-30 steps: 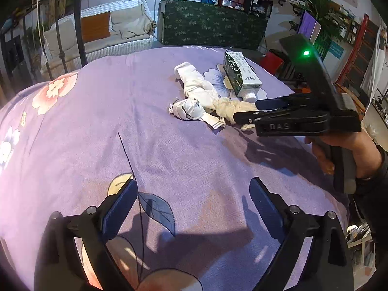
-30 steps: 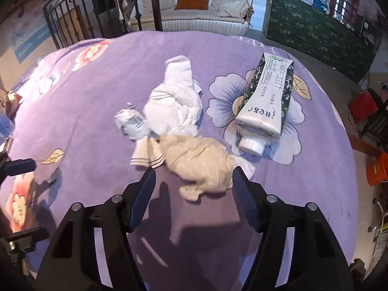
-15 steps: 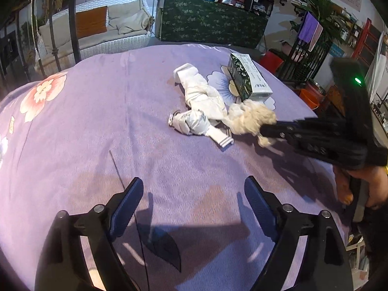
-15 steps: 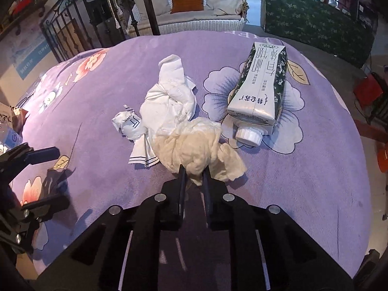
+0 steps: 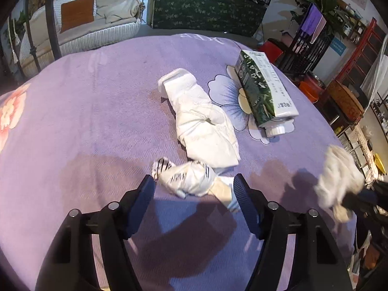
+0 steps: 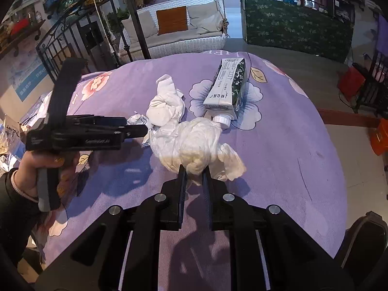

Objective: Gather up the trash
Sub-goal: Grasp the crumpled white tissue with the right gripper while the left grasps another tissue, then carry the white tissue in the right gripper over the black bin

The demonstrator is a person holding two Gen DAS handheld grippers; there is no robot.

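Observation:
A small crumpled white wrapper with black stripes (image 5: 186, 179) (image 6: 138, 120) lies on the purple flowered cloth (image 5: 97, 121). My left gripper (image 5: 192, 189) (image 6: 145, 129) straddles it. Its jaws are closing, and the pads are not pressing on it. My right gripper (image 6: 194, 172) (image 5: 359, 196) is shut on a crumpled cream tissue (image 6: 194, 145) (image 5: 339, 174) and holds it above the cloth at the right. A larger white paper wad (image 5: 201, 123) (image 6: 165, 106) and a green-and-white drink carton (image 5: 264, 92) (image 6: 228, 89) lie further back.
The cloth covers a round table whose edge falls away on the right (image 6: 334, 169). Behind it stand a white wicker swing sofa (image 6: 179, 34), a green covered box (image 6: 295, 29) and black iron railings (image 6: 72, 43). Red and orange containers (image 6: 351, 82) sit on the floor.
My right gripper shut on the cream tissue and carried it up and off to the right. My left gripper moved forward over the striped wrapper while its jaws narrowed.

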